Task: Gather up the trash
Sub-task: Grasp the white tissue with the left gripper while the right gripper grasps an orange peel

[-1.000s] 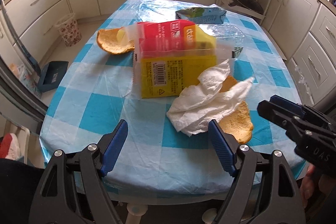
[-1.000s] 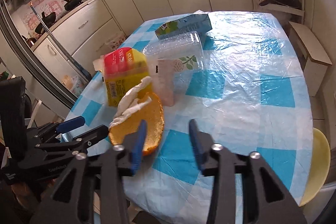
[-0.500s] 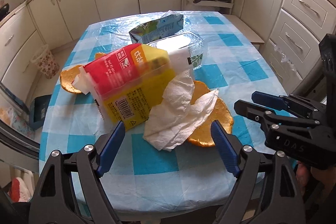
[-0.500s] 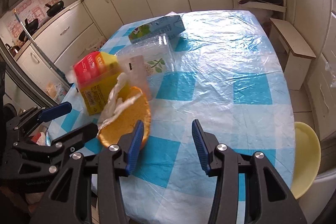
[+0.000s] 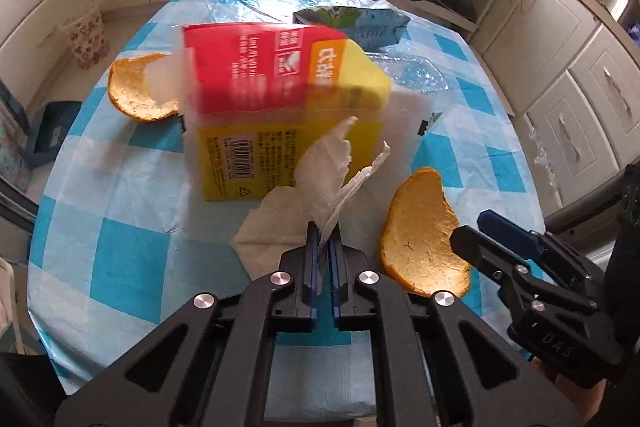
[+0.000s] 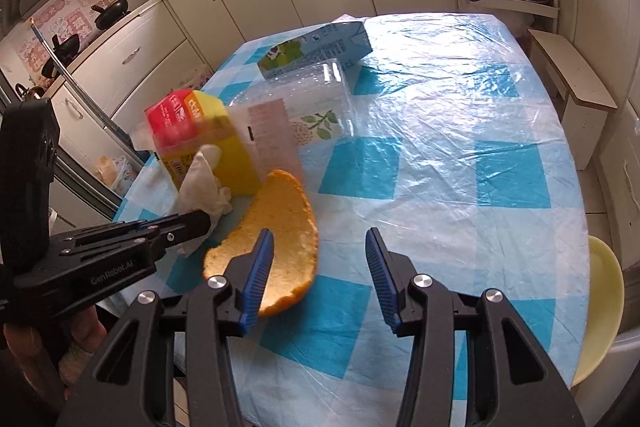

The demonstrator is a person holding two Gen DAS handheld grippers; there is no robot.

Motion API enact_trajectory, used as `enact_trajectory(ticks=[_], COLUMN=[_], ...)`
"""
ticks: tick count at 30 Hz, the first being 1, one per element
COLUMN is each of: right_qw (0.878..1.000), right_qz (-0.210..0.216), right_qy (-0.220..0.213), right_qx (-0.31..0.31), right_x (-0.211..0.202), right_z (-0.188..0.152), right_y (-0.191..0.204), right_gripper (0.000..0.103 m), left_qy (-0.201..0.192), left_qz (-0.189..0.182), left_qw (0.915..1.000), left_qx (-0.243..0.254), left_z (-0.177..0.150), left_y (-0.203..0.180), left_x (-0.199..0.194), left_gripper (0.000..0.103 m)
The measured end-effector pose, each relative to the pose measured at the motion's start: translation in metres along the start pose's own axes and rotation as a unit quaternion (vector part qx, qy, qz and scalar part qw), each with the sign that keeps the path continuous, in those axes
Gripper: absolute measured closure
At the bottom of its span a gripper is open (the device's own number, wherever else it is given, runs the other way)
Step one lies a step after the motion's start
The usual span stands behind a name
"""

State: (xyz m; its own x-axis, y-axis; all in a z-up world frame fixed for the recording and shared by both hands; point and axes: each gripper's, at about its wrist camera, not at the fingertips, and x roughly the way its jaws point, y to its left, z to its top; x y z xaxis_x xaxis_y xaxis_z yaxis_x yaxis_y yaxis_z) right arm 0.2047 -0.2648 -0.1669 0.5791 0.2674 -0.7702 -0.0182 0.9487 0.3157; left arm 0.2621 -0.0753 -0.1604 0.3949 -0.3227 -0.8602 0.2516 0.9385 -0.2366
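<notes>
Your left gripper (image 5: 324, 239) has just closed its fingers on a fold of the white tissue (image 5: 316, 179), which lies on the checked tabletop (image 5: 132, 227) against the yellow and red carton (image 5: 280, 107). Your right gripper (image 6: 320, 259) hangs over the tabletop with fingers partly open and empty, just beside the orange peel (image 6: 280, 227).
</notes>
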Motion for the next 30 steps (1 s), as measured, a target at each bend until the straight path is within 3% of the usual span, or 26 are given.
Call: enact_trajectory(ticks=[5, 7, 8, 11, 21, 30], right_qw=[1.0, 0.999, 0.998, 0.998, 0.999, 0.996], right_qz=[-0.011, -0.017, -0.024, -0.022, -0.033, -0.033], right_qy=[0.02, 0.021, 0.024, 0.015, -0.024, -0.07], right_qx=[-0.02, -0.036, -0.046, -0.058, -0.011, 0.045], right_x=[0.019, 0.021, 0.022, 0.016, -0.021, -0.071], right_z=[0.0, -0.002, -0.003, -0.005, -0.008, -0.017], right_y=[0.011, 0.016, 0.018, 0.021, -0.015, -0.061], right_gripper=[0.057, 0.072, 0.088, 0.094, 0.097, 0.097], left_qy=[-0.004, -0.007, -0.01, -0.02, -0.068, -0.09], left_qz=[-0.03, -0.034, -0.034, -0.033, 0.012, 0.01], left_qw=[0.9991, 0.9989, 0.999, 0.9991, 0.9967, 0.991], left_qx=[-0.031, -0.03, -0.028, -0.019, 0.042, 0.098], left_z=[-0.005, -0.005, -0.006, -0.007, -0.015, -0.021], left_y=[0.019, 0.021, 0.02, 0.016, -0.014, -0.072], left_x=[-0.016, -0.02, -0.023, -0.029, -0.053, -0.065], left_gripper=[0.098, 0.098, 0.098, 0.098, 0.098, 0.098])
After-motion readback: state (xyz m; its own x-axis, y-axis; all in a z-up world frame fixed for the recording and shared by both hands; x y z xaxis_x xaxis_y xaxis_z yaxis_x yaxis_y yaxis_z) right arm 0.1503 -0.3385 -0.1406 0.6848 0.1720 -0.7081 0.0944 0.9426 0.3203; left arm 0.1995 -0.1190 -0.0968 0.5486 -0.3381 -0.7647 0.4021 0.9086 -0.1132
